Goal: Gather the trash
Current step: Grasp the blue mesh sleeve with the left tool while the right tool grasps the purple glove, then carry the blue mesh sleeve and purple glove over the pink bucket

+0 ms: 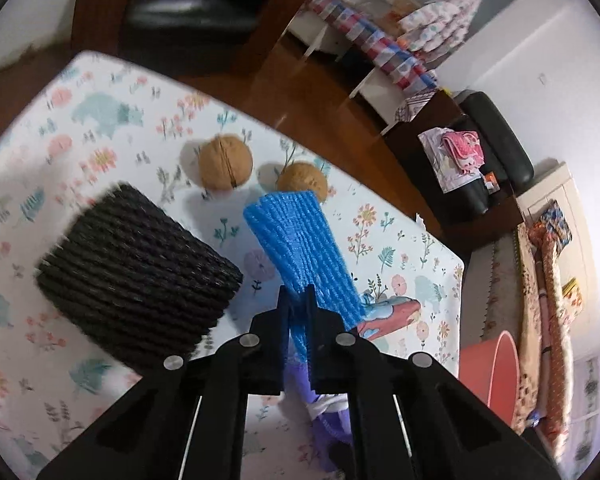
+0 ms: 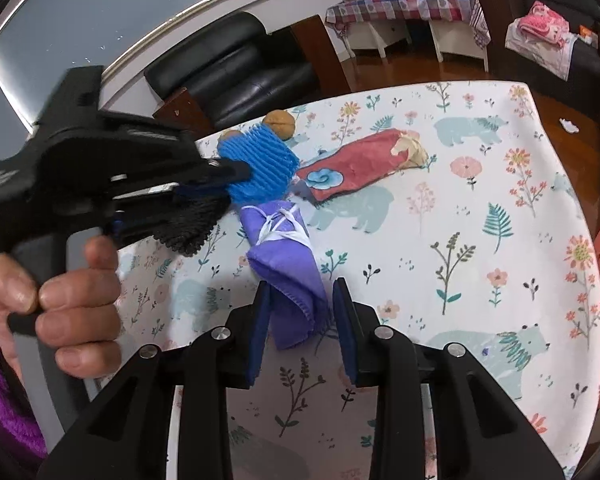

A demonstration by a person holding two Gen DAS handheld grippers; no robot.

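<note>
1. left gripper [image 1: 297, 300]: jaws narrow, clamped on the near end of a blue foam net sleeve [image 1: 300, 248]. the sleeve fans out beyond the fingertips toward the far side of the table.
2. right wrist view shows the same grip from the side: left gripper [image 2: 236, 172] comes in from the left with the blue foam net sleeve [image 2: 258, 166] between its fingers, apparently lifted off the cloth. a bare hand [image 2: 60, 300] in a purple sleeve grips its handle at near left.
3. right gripper [image 2: 300, 300]: jaws wide, one on each side of the near end of a purple cloth pouch [image 2: 288, 264]. whether the pads touch the fabric, cannot tell. the pouch lies on the table, tied with white string [image 2: 280, 228] at its far end.
4. black woven basket [image 1: 136, 276] sits on the table left of the left gripper; in the right wrist view only a dark corner [image 2: 192, 228] shows under that gripper.
5. red paper wrapper [image 2: 360, 164] lies flat, far right of the pouch, its near left end just beside the blue sleeve.
6. two walnuts [image 1: 225, 162] [image 1: 302, 180] sit on the far side, near each other, just past the sleeve's far end.
7. table has a floral bear-print tablecloth [image 2: 480, 240].
8. orange bucket [image 1: 496, 372] stands off the table's right edge.
</note>
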